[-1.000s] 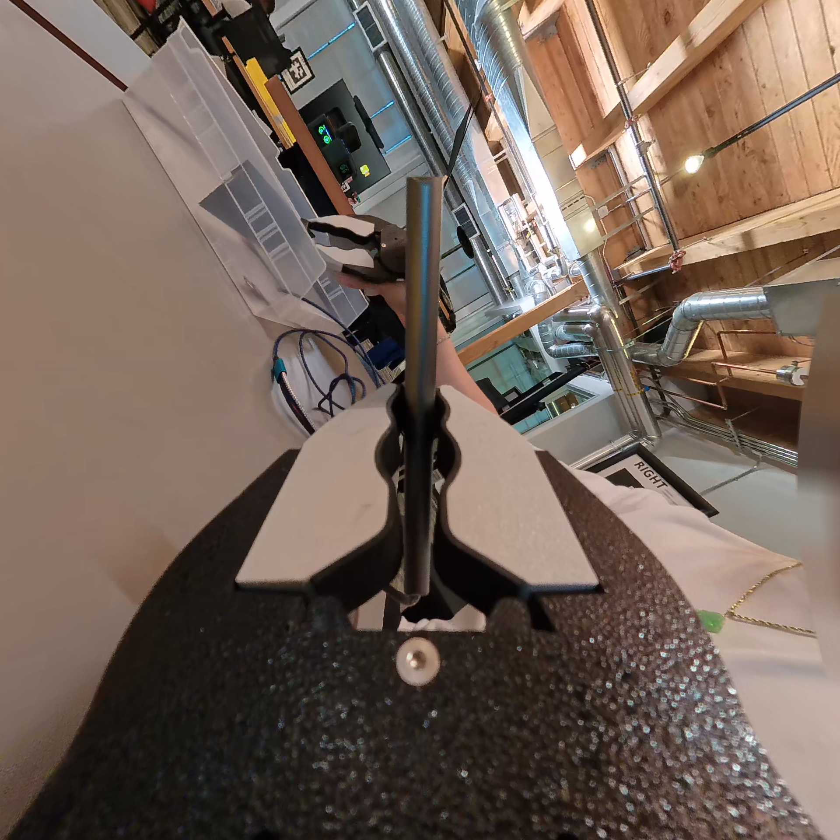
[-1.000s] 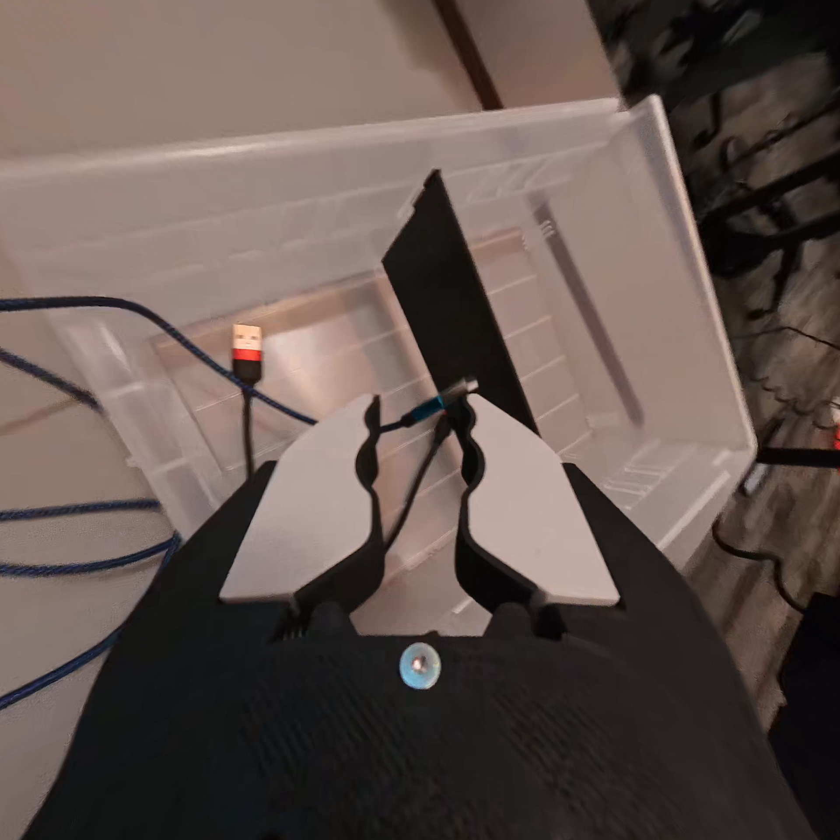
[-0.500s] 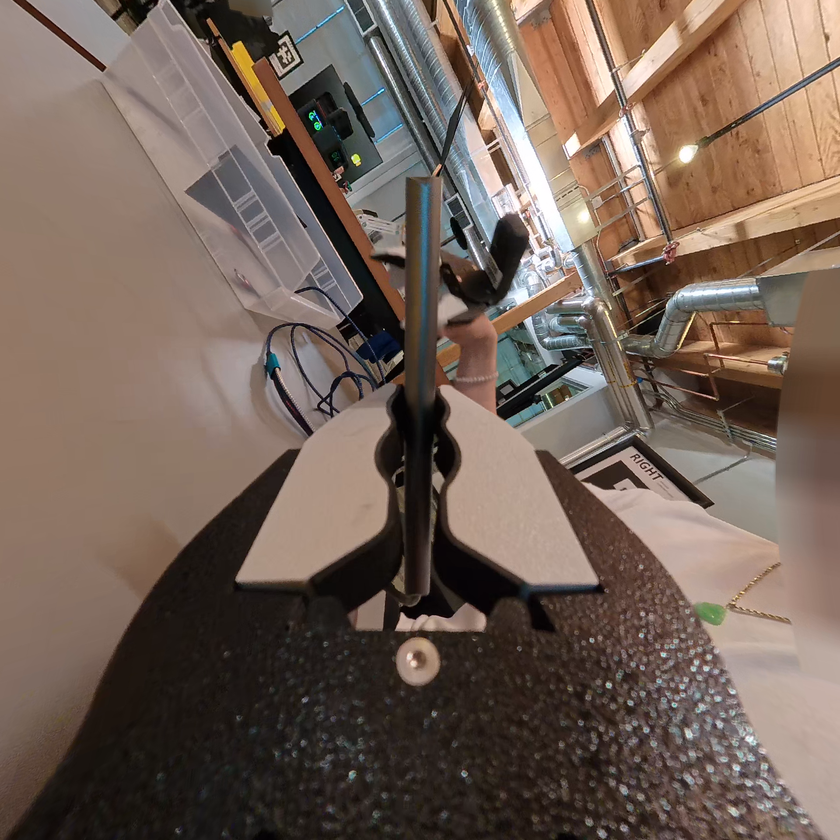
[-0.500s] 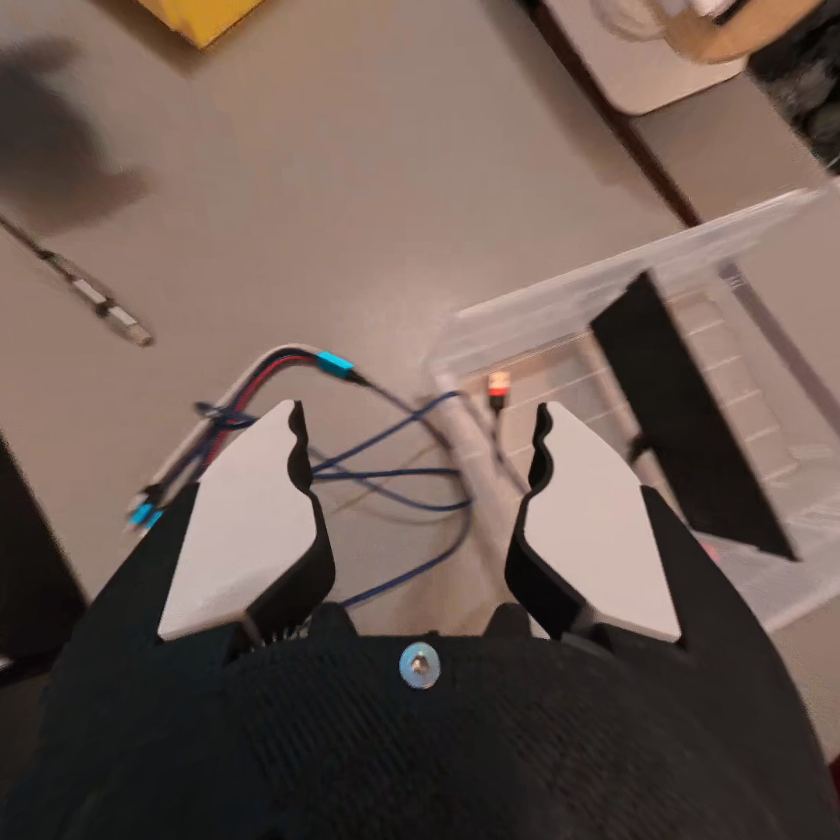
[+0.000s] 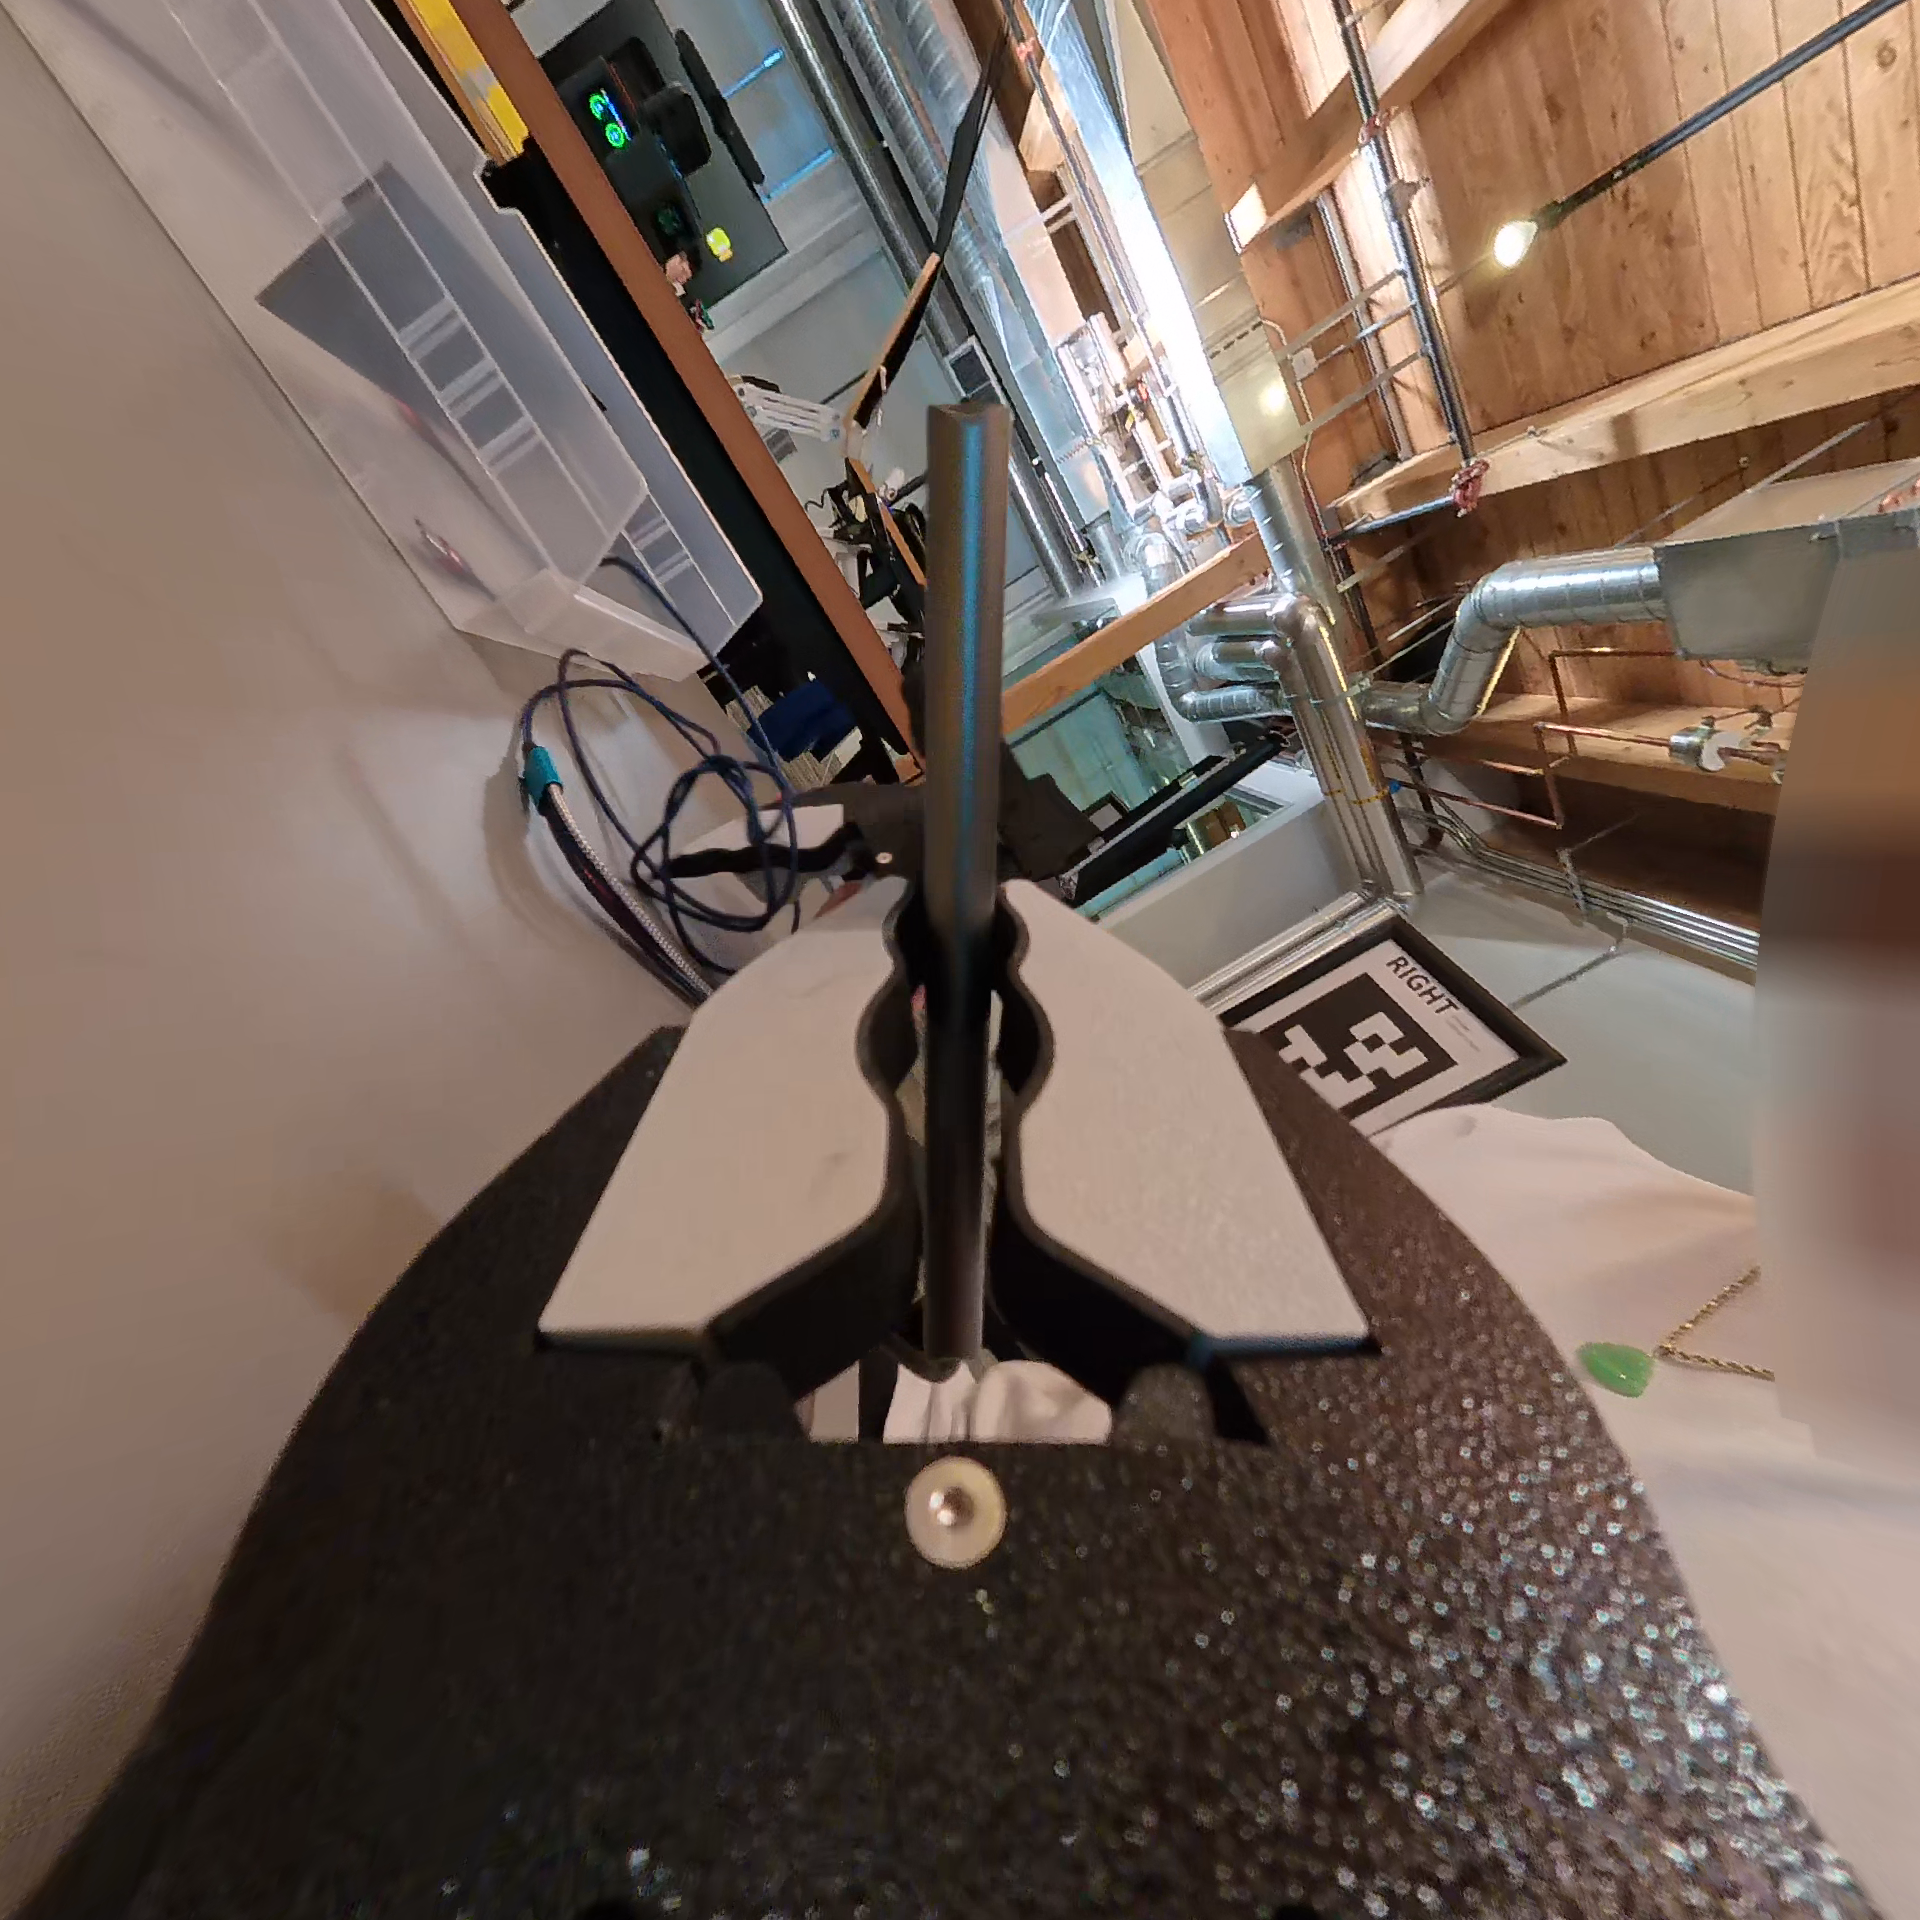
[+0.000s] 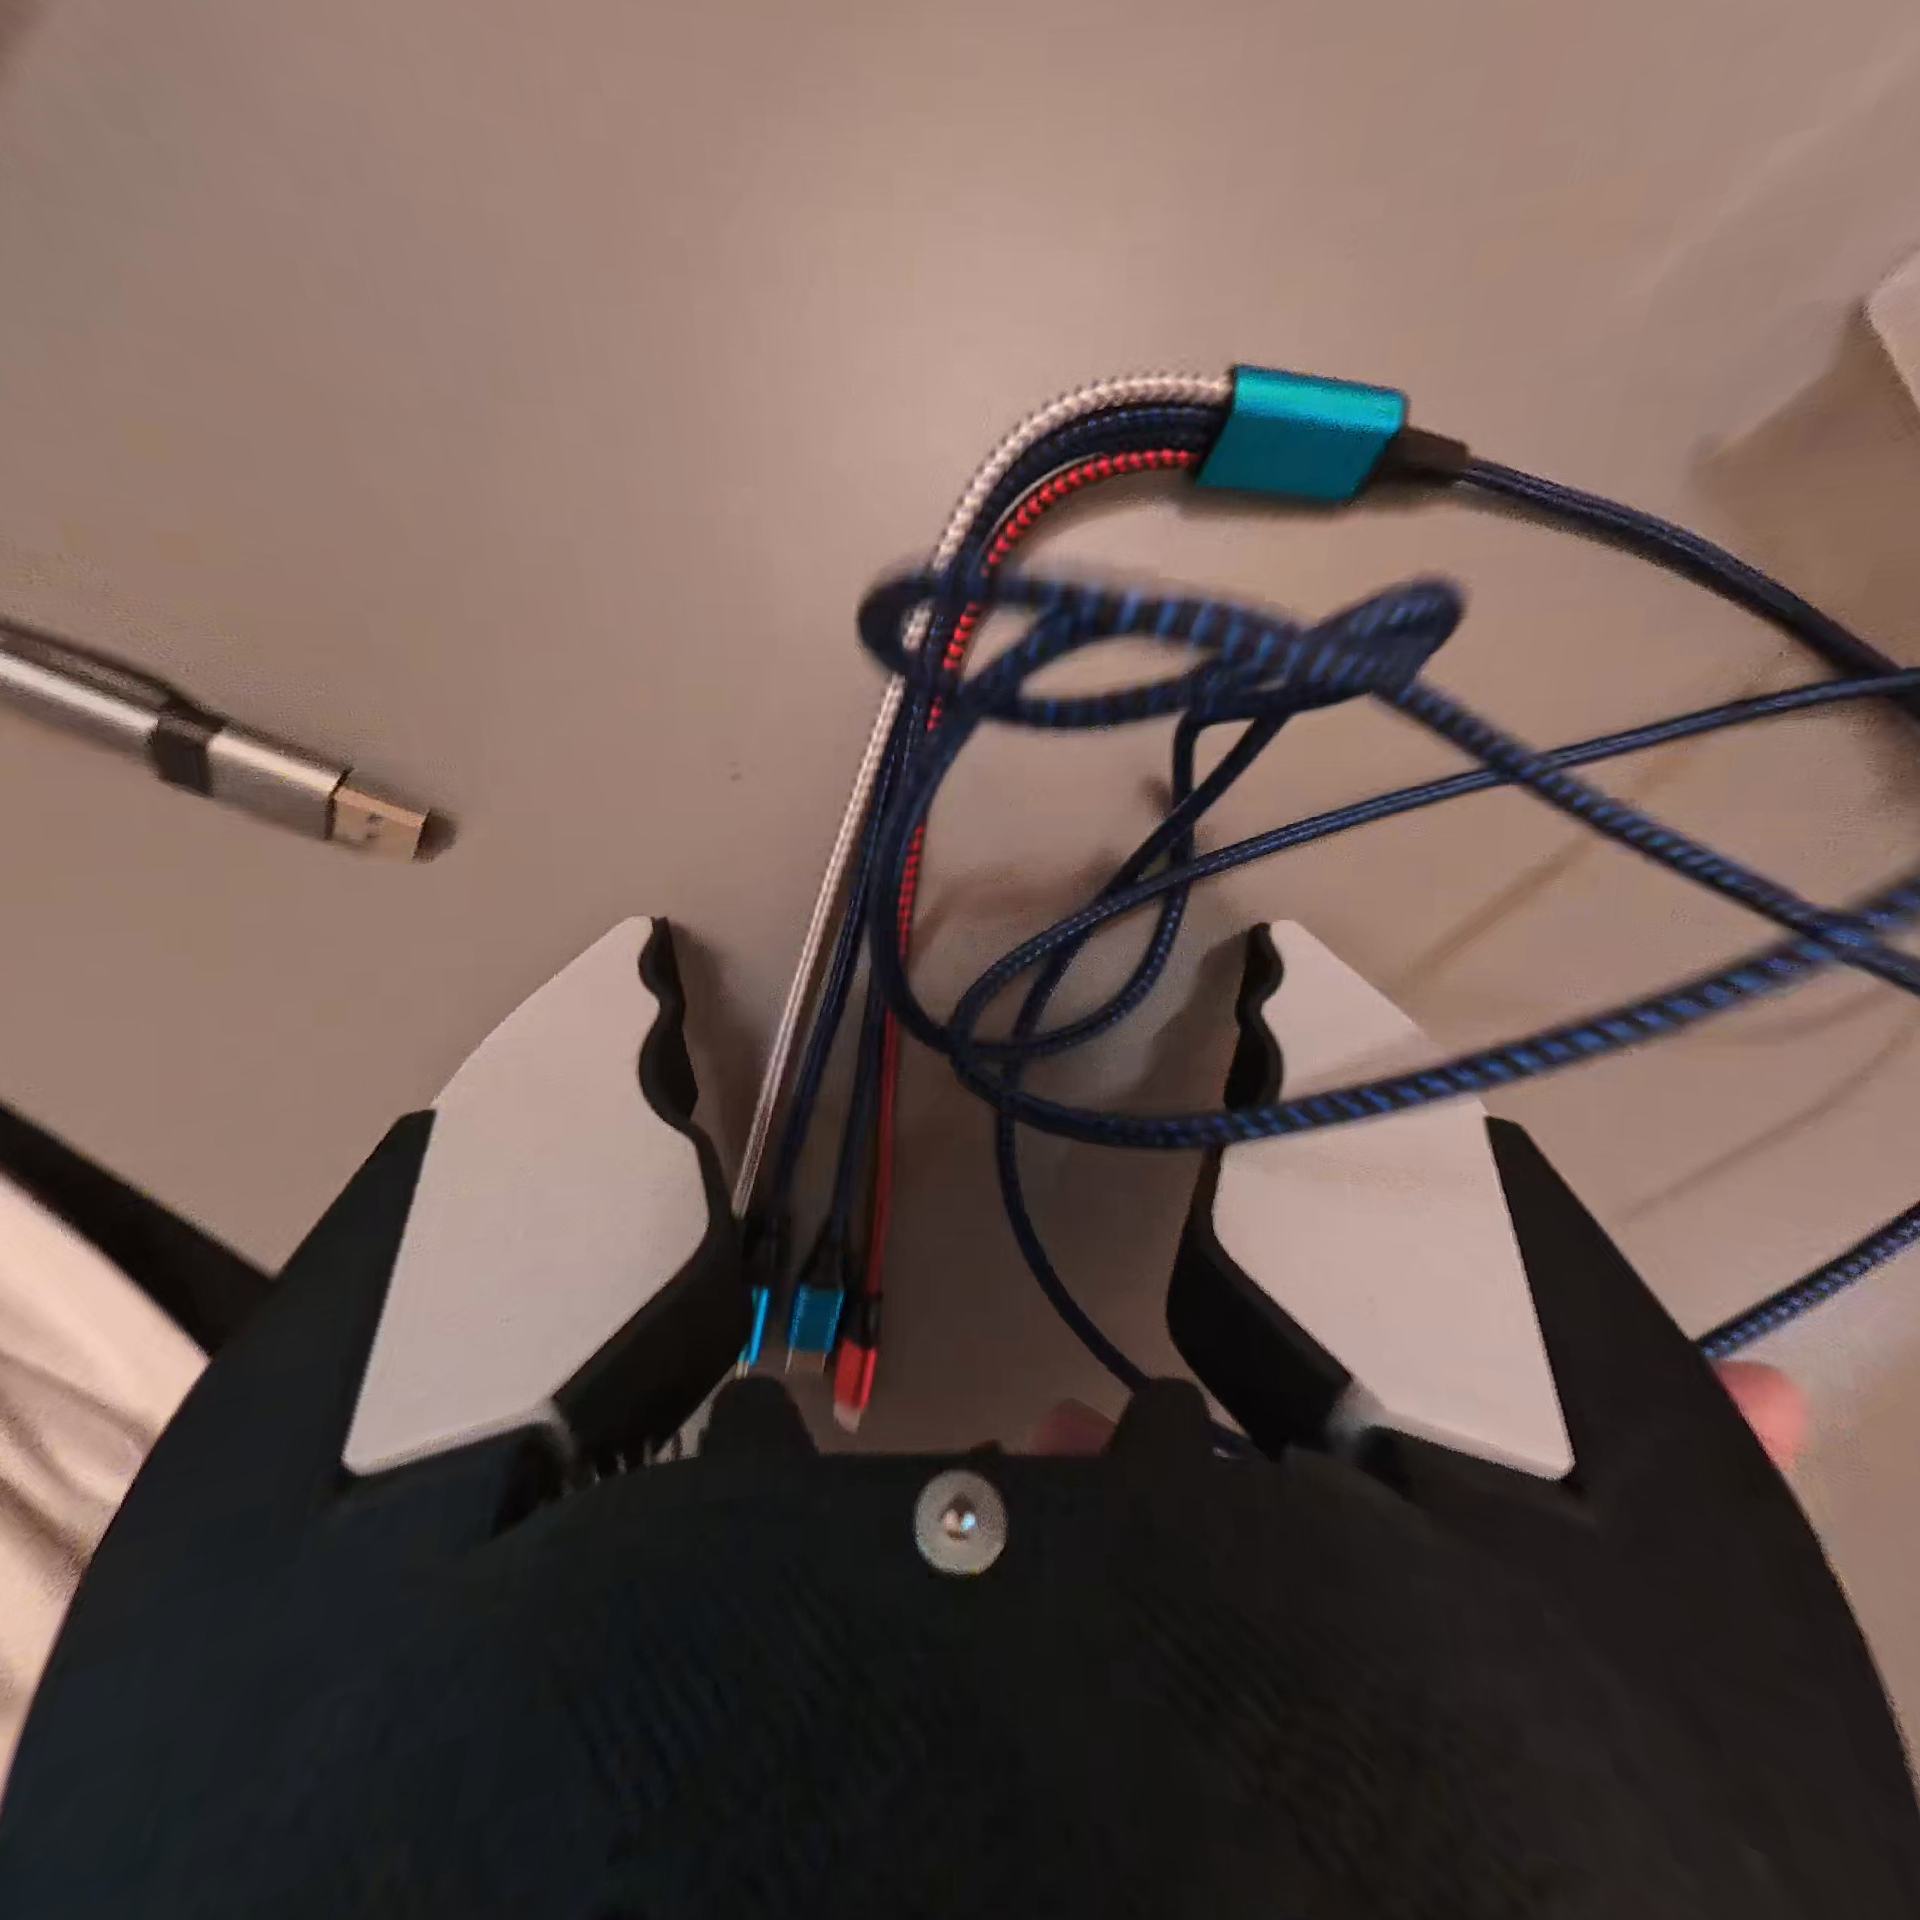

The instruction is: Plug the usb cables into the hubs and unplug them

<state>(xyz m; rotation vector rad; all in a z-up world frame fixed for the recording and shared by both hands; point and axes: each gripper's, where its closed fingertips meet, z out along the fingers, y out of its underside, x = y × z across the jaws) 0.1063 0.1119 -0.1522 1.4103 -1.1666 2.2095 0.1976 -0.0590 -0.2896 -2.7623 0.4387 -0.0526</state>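
Observation:
My left gripper is shut on a thin dark hub, seen edge-on and sticking up past the fingertips. My right gripper is open and hovers low over a bundle of braided cables on the beige table. The blue, red and white strands join at a teal splitter. Their small plugs lie between the open fingers, near the left finger's base. A grey USB plug lies apart at the left. The bundle also shows in the left wrist view.
A clear plastic bin stands on the table beyond the cables. A framed black-and-white marker board and a person's white clothing lie to the right. The table's dark edge is at the lower left. The gap from one gripper's tips to the other's is roughly 25 cm. The teal splitter is about 8 cm from my right fingertips.
My right gripper let go of a teal plug at the clear bin, opened wide, and swung down over the cable bundle. My left gripper kept holding the hub, shifting slightly.

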